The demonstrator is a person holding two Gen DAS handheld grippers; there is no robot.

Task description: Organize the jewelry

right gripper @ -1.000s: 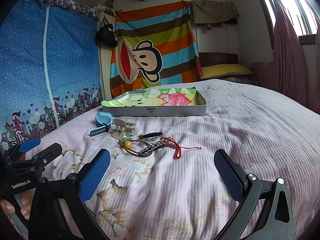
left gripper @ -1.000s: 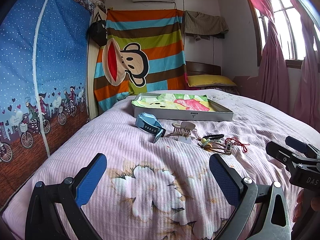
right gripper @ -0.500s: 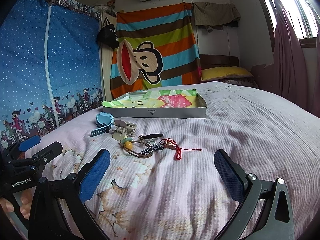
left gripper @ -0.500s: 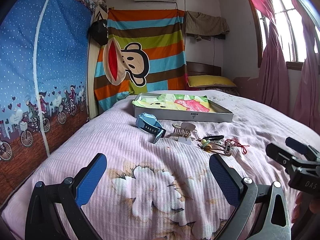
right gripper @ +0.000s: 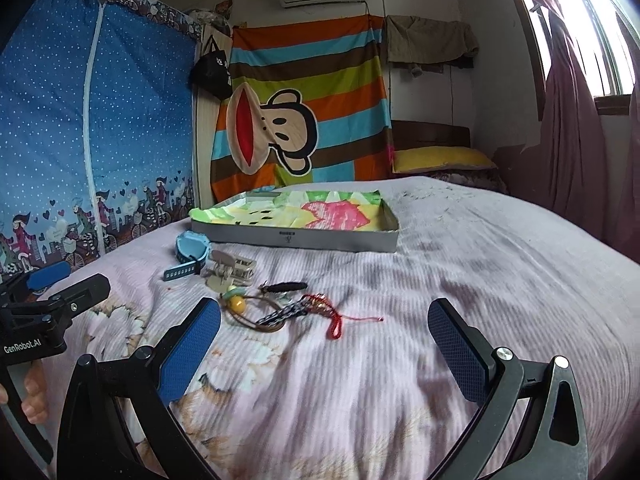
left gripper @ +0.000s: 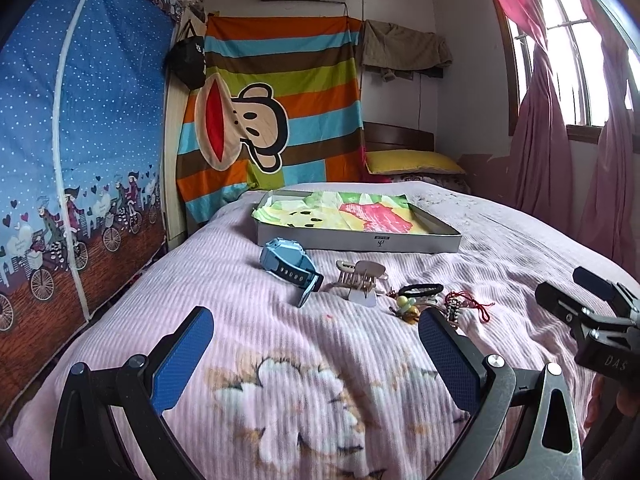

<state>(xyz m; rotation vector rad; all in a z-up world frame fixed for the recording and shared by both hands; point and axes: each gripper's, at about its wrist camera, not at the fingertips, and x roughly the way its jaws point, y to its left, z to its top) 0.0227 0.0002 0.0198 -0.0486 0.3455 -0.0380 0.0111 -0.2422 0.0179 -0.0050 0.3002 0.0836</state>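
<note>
- Pink floral bedspread (left gripper: 280, 380) fills the view.
- Shallow grey tray (right gripper: 296, 238) sits further back, colourful cloth inside.
- Left gripper (left gripper: 316, 344) and right gripper (right gripper: 324, 340) both hover wide apart, holding nothing.
- Blue watch (left gripper: 286, 268), beige hair claw (left gripper: 360, 280), then a tangle of bracelets (right gripper: 280, 310) and red cord (right gripper: 340, 320) lie in front of the tray.

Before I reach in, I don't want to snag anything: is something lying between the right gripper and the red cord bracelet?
Nothing visible. Only bare pink bedspread lies between the open right gripper and the red cord bracelet; the bead-and-strap tangle sits just to its left.
</note>
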